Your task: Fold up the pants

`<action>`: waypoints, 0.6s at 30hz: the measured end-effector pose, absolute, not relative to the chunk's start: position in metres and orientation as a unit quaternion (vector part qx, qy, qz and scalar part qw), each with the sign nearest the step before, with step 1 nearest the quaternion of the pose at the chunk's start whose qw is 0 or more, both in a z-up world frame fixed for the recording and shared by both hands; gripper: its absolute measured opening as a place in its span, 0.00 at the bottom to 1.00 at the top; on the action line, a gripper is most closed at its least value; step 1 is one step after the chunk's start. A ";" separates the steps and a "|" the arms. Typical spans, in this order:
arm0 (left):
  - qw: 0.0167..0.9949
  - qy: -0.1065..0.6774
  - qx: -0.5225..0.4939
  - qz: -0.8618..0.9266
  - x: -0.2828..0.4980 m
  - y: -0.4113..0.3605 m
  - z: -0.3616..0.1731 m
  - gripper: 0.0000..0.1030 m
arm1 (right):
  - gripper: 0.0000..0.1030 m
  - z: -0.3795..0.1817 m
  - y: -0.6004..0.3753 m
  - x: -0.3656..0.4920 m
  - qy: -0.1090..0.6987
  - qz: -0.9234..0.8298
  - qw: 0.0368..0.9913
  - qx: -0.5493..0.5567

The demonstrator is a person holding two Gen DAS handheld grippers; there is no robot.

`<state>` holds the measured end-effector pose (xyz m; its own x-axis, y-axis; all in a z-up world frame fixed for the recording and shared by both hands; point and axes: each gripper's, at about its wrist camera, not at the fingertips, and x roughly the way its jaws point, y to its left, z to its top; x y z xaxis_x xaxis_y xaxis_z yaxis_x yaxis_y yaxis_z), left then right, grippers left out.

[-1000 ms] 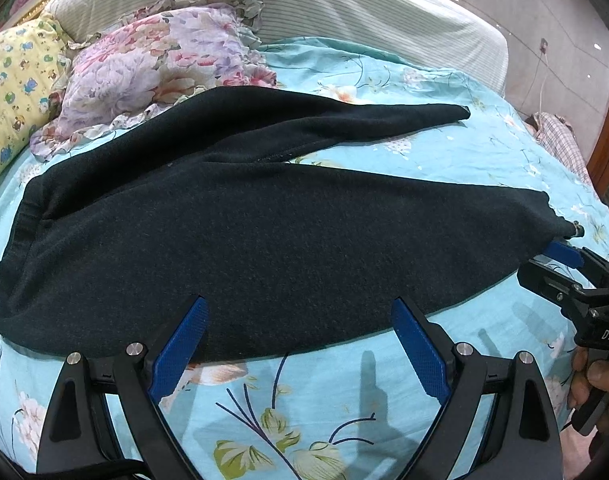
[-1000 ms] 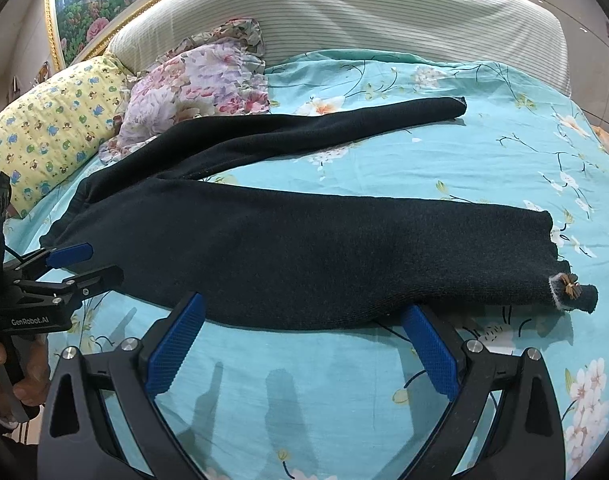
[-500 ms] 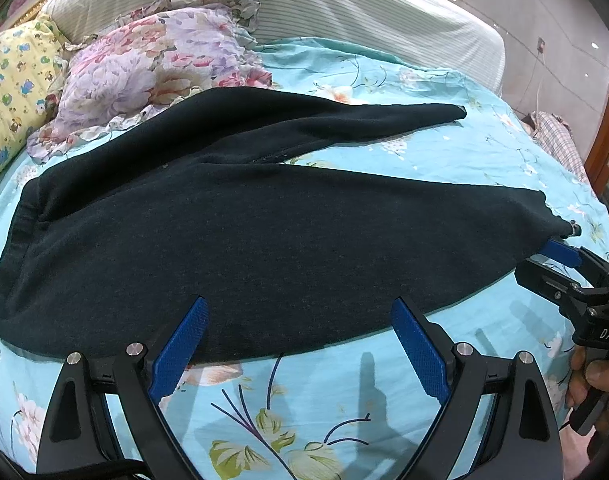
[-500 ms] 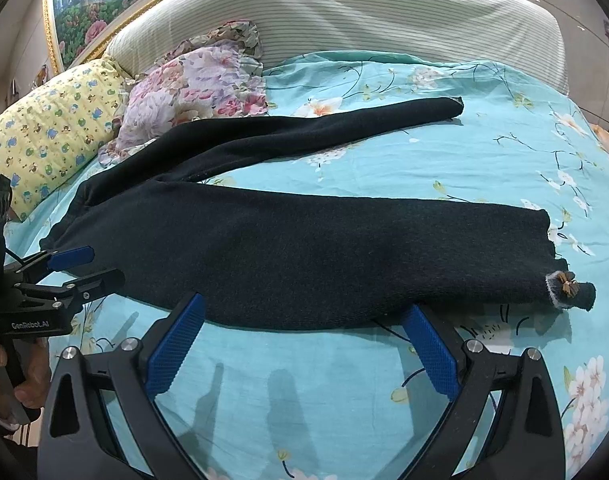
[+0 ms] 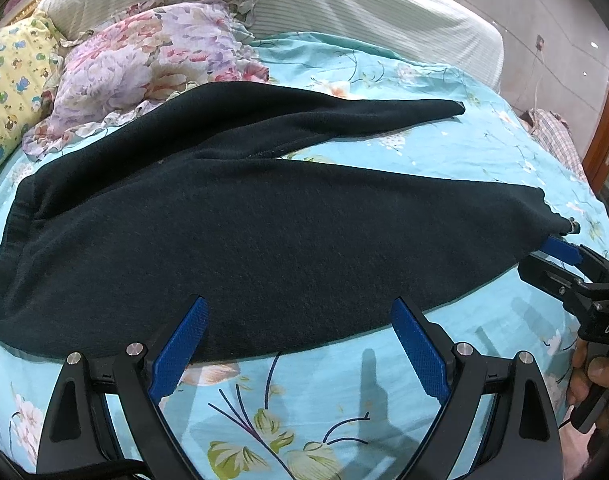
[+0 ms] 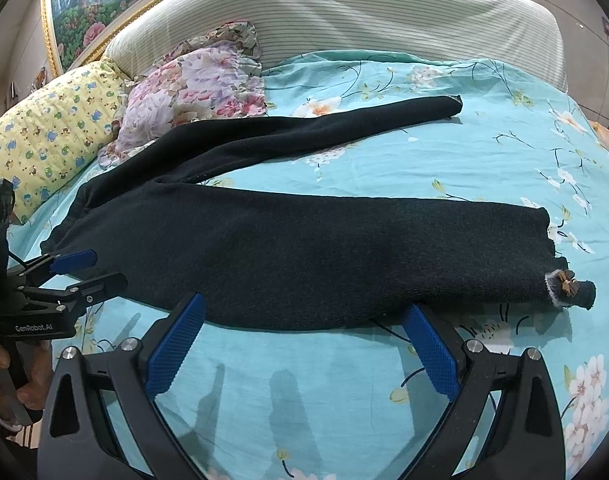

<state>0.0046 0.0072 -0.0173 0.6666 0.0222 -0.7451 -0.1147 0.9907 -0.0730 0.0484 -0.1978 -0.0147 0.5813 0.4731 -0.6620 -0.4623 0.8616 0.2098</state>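
Right wrist: left hand-held gripper [image 6: 86,268] marked "GenRobot.AI", apart; right hand-held gripper [image 6: 300,338] apart.

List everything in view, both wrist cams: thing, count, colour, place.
pants: 1, dark navy/black, spread flat on the bed, legs splayed apart, waistband toward the pillows
small bow trim: 1, brown, on the near leg's cuff
bedsheet: 1, turquoise with flower print, covers the bed
floral pillow: 1, pink and purple, at the head of the bed
yellow pillow: 1, yellow with a cartoon print, left of the floral one
headboard: 1, pale striped, behind the pillows
painting: 1, gold frame, on the wall upper left
left tool: open, near the waist end
right tool: open, near the cuff end
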 end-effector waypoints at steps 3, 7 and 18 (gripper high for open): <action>0.911 0.408 -0.057 0.031 0.006 0.008 -0.015 0.91 | 0.95 -0.012 -0.200 0.049 0.380 0.263 0.886 0.017; 0.910 0.409 -0.055 0.026 0.010 0.011 -0.012 0.91 | 0.95 -0.005 -0.203 0.053 0.385 0.260 0.885 0.027; 0.909 0.416 -0.038 0.004 0.027 0.012 -0.006 0.91 | 0.95 0.004 -0.203 0.071 0.395 0.260 0.880 0.045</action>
<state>0.0266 0.0118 -0.0059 0.6545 -0.0234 -0.7557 -0.0394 0.9971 -0.0651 0.0713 -0.2031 0.0044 0.5534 0.4926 -0.6717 -0.4210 0.8612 0.2847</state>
